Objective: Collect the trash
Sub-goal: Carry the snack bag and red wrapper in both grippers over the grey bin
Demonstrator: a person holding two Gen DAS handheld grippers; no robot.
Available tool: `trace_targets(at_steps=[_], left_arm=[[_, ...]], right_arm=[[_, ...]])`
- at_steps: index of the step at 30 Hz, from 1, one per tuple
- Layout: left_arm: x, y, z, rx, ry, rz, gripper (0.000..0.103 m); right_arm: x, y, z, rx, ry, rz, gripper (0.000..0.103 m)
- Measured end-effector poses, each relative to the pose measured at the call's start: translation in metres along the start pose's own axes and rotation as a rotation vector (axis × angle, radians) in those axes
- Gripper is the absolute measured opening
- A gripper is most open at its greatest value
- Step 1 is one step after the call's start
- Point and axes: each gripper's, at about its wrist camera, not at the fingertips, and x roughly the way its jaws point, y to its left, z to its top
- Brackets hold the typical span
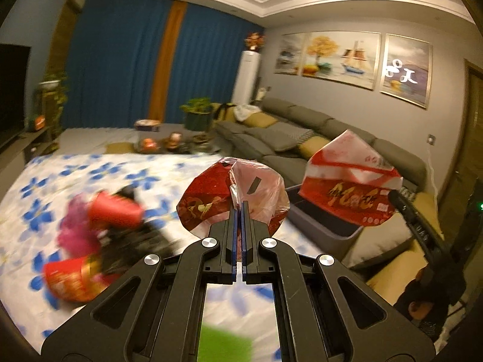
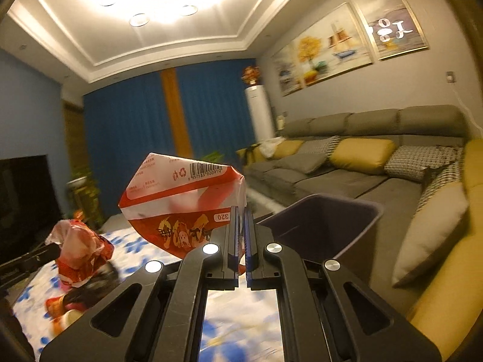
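My left gripper (image 1: 240,208) is shut on a crumpled red and clear plastic wrapper (image 1: 211,202), held up above the floral table. The same wrapper shows at the left in the right wrist view (image 2: 80,247). My right gripper (image 2: 240,214) is shut on a red and white tissue packet wrapper (image 2: 181,199), held in the air just left of the grey trash bin (image 2: 326,226). In the left wrist view that packet (image 1: 347,187) hangs over the bin (image 1: 320,223). More trash lies on the table: red paper cups (image 1: 114,211) and a dark and pink heap (image 1: 132,238).
The table has a white cloth with blue flowers (image 1: 90,175). A grey sofa with yellow cushions (image 2: 362,157) runs along the right wall behind the bin. A TV (image 2: 24,205) stands at the left. Potted plants (image 1: 197,114) and blue curtains are at the back.
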Motion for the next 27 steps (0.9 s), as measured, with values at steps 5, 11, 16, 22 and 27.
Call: trace_targets(at_steps=[5, 11, 16, 22, 27], left_arm=[[0.041, -0.042, 0.014, 0.02, -0.002, -0.078, 0.001], [0.096, -0.075, 0.017, 0.039, 0.009, -0.137, 0.001], [0.138, -0.1, 0.02, 0.055, 0.04, -0.17, 0.001], [0.176, -0.121, 0.017, 0.079, 0.081, -0.198, 0.001], [0.204, -0.13, 0.011, 0.083, 0.118, -0.212, 0.001]], right_arm=[[0.019, -0.027, 0.003, -0.015, -0.014, -0.109, 0.004], [0.044, -0.054, 0.003, -0.036, -0.017, -0.21, 0.004], [0.066, -0.073, 0.0, -0.029, 0.001, -0.254, 0.004], [0.086, -0.085, 0.002, -0.028, 0.017, -0.284, 0.004], [0.101, -0.09, -0.002, -0.039, 0.047, -0.29, 0.004]])
